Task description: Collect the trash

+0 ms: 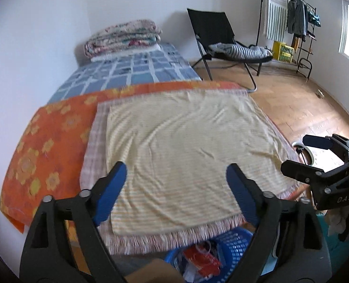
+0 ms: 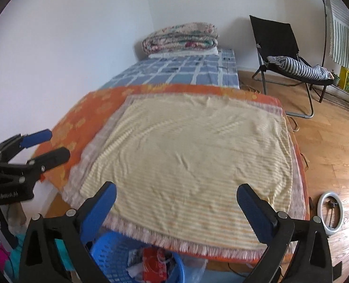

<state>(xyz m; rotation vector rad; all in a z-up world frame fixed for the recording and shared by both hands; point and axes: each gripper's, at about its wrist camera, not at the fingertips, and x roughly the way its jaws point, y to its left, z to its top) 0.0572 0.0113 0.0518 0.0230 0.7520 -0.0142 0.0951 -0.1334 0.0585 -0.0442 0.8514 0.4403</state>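
A blue plastic basket (image 1: 233,247) (image 2: 110,257) stands on the floor at the foot of the bed, holding red and white wrappers (image 1: 204,263) (image 2: 154,267). My left gripper (image 1: 176,191) hangs above it, jaws wide apart with nothing between them, over the pale yellow striped cloth (image 1: 181,146). My right gripper (image 2: 176,204) is likewise open and empty above the same cloth (image 2: 191,155). Each gripper shows at the edge of the other's view: the right gripper (image 1: 299,156) at the right, the left gripper (image 2: 54,145) at the left. No loose trash shows on the bed.
The bed carries an orange flowered sheet (image 1: 44,146), a blue checked cover (image 1: 132,73) and a folded quilt (image 1: 122,37). A black folding chair (image 1: 219,42) with striped clothes, a clothes rack (image 1: 297,21), a yellow crate (image 1: 283,50) and a white ring light (image 2: 331,212) stand on the wooden floor.
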